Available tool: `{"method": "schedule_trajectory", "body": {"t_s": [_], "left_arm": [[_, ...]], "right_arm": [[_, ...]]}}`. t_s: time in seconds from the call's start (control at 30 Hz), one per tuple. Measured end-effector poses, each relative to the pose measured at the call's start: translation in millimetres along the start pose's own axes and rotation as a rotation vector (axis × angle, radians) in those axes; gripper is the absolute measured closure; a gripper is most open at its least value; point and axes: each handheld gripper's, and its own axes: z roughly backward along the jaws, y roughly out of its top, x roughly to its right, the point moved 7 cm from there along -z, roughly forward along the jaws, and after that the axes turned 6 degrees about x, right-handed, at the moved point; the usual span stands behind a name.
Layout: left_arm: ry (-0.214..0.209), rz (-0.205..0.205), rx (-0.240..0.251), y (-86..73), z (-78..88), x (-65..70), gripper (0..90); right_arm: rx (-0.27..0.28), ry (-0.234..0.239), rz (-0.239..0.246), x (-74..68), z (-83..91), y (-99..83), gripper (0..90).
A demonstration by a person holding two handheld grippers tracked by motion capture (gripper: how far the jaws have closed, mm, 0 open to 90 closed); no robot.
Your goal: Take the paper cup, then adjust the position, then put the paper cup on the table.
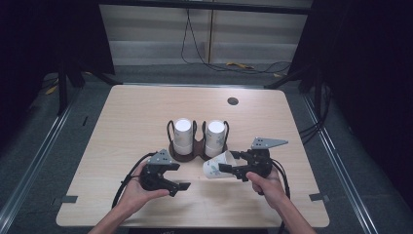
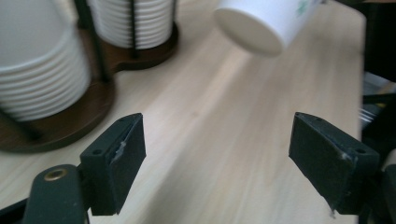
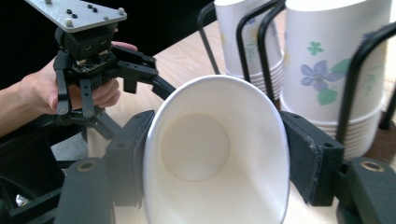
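Cup (image 1: 215,166) clamped, table edge (image 1: 195,225) near

Two cup stacks (image 1: 183,137), one loose cup (image 1: 216,165)

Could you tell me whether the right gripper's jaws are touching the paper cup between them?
Touching. The right gripper view shows the right gripper with both jaws pressed on the paper cup, squeezing its rim into an oval.
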Motion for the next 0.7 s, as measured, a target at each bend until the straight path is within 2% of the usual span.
{"method": "schedule_trajectory", "body": {"t_s": [0.03,0.07,0.27,0.37,0.43,0.53,0.63,0.7], "left_arm": [[-0.001,0.018,0.008,-1.5,1.1,-1.7,18.7],[0.000,0.023,-0.004,-4.0,2.3,-3.6,18.7],[0.035,0.025,-0.018,-15.5,9.9,-10.9,18.7],[0.065,0.024,-0.026,-18.3,11.3,-14.8,18.5],[0.065,0.034,-0.024,-20.0,11.1,-15.0,17.7],[0.064,0.033,-0.031,-22.0,10.0,-15.3,17.7],[0.064,0.020,-0.036,-22.1,10.2,-14.9,18.4],[0.053,0.022,-0.033,-22.3,10.3,-14.4,18.5]], "right_arm": [[0.000,-0.008,0.002,1.2,0.4,0.3,31.1],[-0.003,-0.019,-0.001,2.4,1.5,0.5,31.1],[-0.006,-0.083,0.006,10.5,10.8,3.0,31.1],[-0.032,-0.135,0.013,16.3,11.1,0.0,31.0],[-0.041,-0.151,0.002,19.3,10.5,-1.6,31.1],[-0.059,-0.177,0.015,22.7,11.6,-1.4,31.1],[-0.085,-0.214,0.049,27.0,12.9,-2.8,31.2],[-0.089,-0.242,0.049,30.3,14.9,-2.7,31.3]]}}
